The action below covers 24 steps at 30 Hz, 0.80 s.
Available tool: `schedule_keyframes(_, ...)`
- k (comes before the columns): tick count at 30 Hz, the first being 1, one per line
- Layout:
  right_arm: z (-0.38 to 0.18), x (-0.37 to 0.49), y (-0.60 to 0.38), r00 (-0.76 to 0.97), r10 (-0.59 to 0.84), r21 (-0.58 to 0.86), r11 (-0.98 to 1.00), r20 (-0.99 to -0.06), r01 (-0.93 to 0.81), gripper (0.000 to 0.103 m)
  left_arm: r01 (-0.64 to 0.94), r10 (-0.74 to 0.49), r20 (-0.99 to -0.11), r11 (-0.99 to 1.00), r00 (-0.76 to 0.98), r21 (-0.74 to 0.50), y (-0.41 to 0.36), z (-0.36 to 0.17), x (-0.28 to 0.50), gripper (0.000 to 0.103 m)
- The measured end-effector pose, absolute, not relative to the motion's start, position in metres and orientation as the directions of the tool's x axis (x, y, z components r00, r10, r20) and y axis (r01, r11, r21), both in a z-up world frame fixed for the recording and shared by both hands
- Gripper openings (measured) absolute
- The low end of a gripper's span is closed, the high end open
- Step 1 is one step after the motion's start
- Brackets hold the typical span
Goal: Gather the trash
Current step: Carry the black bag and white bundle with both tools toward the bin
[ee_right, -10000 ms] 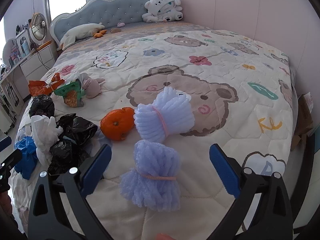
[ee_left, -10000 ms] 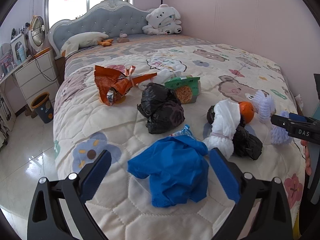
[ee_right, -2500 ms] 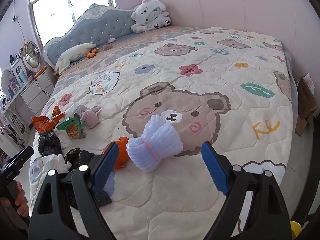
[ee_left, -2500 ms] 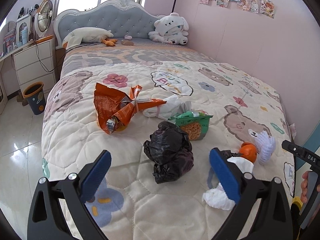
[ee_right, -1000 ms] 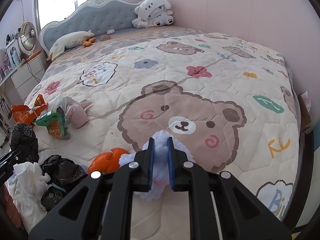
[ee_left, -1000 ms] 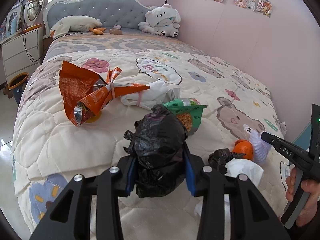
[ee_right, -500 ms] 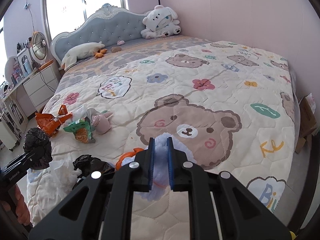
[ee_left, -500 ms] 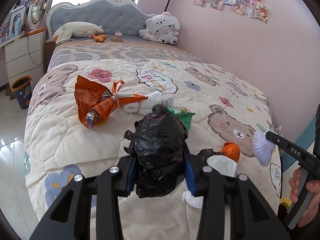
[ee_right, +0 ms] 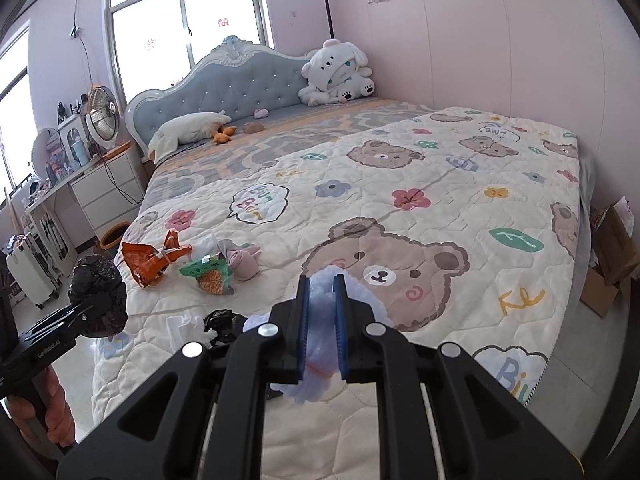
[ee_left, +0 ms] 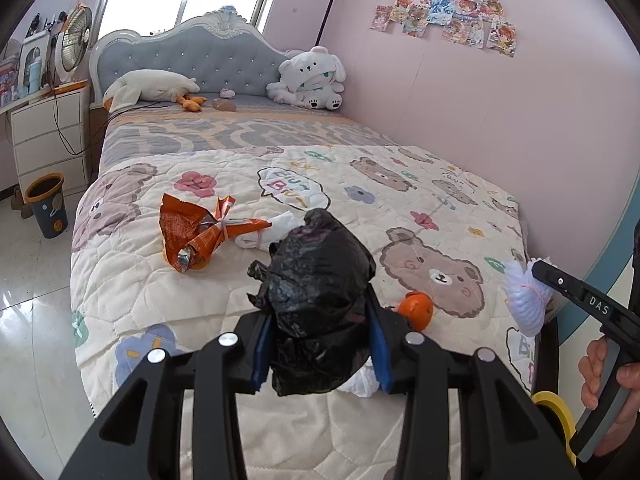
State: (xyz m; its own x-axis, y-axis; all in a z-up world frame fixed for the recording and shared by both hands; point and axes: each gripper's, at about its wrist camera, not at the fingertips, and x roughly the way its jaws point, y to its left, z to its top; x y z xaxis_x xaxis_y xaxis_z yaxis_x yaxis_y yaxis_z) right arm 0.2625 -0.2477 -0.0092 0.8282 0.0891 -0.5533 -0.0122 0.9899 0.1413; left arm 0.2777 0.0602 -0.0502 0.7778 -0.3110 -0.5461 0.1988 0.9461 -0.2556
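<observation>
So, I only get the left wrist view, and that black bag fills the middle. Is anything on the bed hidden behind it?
Observer: Yes, a green snack packet lies next to the orange wrapper.
Operator: And how is that pale fluffy thing held on the other side?
Observer: The right fingers pinch the pale foam net at its middle, pads almost together.
Operator: Anything on the floor past the bed's far side?
Observer: An open cardboard box stands there.

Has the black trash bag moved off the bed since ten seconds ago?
Yes. The black trash bag is lifted clear of the quilt, clamped in the left tongs, above where it lay.
</observation>
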Motion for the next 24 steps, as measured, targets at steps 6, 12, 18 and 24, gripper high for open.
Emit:
schedule_keyframes(6,0.009,0.234,-0.251,0.843,0.101,0.146,0.989,-0.529,-0.026,0.011,0.225,-0.322,-0.522,0.944,0.790,-0.241,0.048,-0.032,0.252,0.037)
schedule_keyframes(12,0.026,0.205,-0.261,0.860,0.091,0.142,0.990,-0.502,-0.022,0.011,0.259,-0.342,-0.504,0.938,0.793,-0.230,0.035,-0.017,0.228,0.037)
schedule_keyframes(18,0.045,0.175,-0.276,0.882,0.065,0.138,0.990,-0.467,0.000,0.011,0.308,-0.381,-0.477,0.924,0.792,-0.227,0.017,0.000,0.207,0.038)
schedule_keyframes(24,0.066,0.145,-0.296,0.904,0.031,0.128,0.991,-0.427,0.026,0.011,0.364,-0.416,-0.444,0.909,0.793,-0.202,-0.008,0.018,0.186,0.038)
